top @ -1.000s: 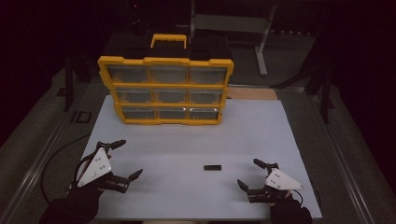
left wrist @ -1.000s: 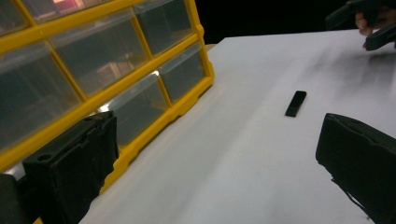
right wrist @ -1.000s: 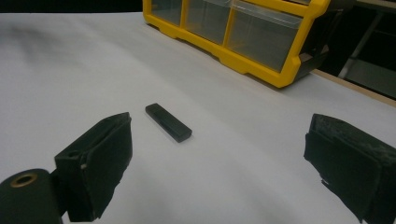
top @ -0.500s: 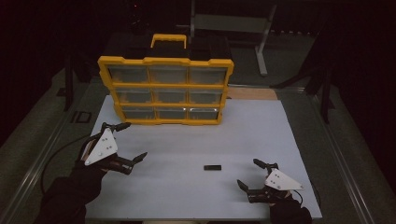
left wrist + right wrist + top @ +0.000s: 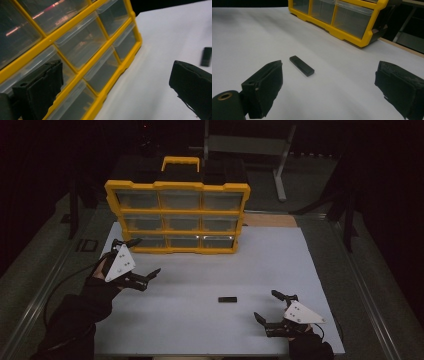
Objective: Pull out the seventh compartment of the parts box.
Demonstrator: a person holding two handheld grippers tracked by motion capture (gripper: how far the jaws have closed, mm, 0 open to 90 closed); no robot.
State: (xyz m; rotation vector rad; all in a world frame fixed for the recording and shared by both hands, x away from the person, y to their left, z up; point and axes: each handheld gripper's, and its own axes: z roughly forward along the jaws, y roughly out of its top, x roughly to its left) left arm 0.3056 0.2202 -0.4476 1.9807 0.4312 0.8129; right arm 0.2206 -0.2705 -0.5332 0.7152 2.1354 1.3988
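The organiser [image 5: 177, 217], a yellow case of nine clear drawers in three rows, stands upright at the far middle of the bench [image 5: 200, 320], its handle on top. In the left gripper view we see its drawer fronts [image 5: 82, 42] close ahead and tilted, the bottom row nearest the jaws.

The left gripper [image 5: 139, 262] is what has changed. Over the last second it has left the near-left edge of the bench and travelled forward, so that it now hangs just beside the organiser's lower left corner, one jaw tip close to the bottom-left drawer, though we cannot tell whether it touches. Its jaws stand wide apart and hold nothing. We judge this to be an approach to a drawer of the bottom row, the grasp itself not yet begun; the jaws must next be lined up on that drawer's lip before they close.

The bar [image 5: 227, 299], a small flat black piece, lies alone on the white surface, well apart from the organiser and between the two grippers. In the right gripper view it sits just ahead of the jaws [image 5: 301, 65], lying slantwise.

The right gripper [image 5: 272, 307] has kept its place at the near-right corner, low over the bench and near the bar. Its jaws are likewise spread and empty. We take it to be waiting for the drawer to be opened.
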